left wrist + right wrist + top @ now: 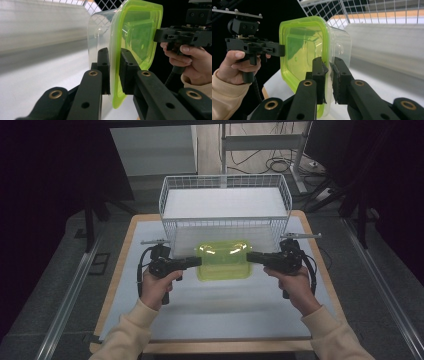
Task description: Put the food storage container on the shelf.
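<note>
A clear plastic container [223, 260] with a green lid [223, 251] sits on the white table [215, 310], just in front of the white wire basket [225, 202], its long axis running left to right. The left gripper [199, 261] is clamped on the rim at its left end; the right gripper [248, 256] is clamped on the right end. In both gripper views the jaws hide part of the rim. The lid is glossy and translucent with rounded corners; whether anything is inside cannot be told.
</note>
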The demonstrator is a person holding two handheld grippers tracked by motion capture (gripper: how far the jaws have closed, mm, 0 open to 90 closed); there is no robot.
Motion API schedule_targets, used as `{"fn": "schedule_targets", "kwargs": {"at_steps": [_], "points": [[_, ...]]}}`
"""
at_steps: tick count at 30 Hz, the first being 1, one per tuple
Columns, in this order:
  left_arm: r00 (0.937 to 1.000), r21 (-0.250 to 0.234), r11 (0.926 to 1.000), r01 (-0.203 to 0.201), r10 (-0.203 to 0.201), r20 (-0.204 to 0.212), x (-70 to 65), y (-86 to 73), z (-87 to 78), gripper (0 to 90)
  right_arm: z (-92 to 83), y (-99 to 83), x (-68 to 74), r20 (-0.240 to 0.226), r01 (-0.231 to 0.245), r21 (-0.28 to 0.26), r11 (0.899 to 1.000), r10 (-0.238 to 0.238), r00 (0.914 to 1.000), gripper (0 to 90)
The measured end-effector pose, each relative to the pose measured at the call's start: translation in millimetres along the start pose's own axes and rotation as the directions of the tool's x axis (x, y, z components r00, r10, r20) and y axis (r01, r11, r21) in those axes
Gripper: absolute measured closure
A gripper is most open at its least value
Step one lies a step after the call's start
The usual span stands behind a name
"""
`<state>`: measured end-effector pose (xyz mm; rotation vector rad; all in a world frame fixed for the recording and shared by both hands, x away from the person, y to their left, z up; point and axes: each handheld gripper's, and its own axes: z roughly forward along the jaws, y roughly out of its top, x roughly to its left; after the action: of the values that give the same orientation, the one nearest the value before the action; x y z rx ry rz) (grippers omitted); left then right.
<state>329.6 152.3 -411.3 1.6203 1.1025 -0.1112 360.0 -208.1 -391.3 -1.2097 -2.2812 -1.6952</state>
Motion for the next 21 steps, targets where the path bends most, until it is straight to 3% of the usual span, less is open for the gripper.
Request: {"fn": "schedule_targets", "kwargs": {"at_steps": [21], "points": [[0.9996,-0.017,0.9998,-0.014,0.014,-0.025,-8.1,52.4,-9.4,80.6,1.4,54.4,6.9,0.017,0.030,-0.016,0.999,-0.030,0.9994,81.9]]}}
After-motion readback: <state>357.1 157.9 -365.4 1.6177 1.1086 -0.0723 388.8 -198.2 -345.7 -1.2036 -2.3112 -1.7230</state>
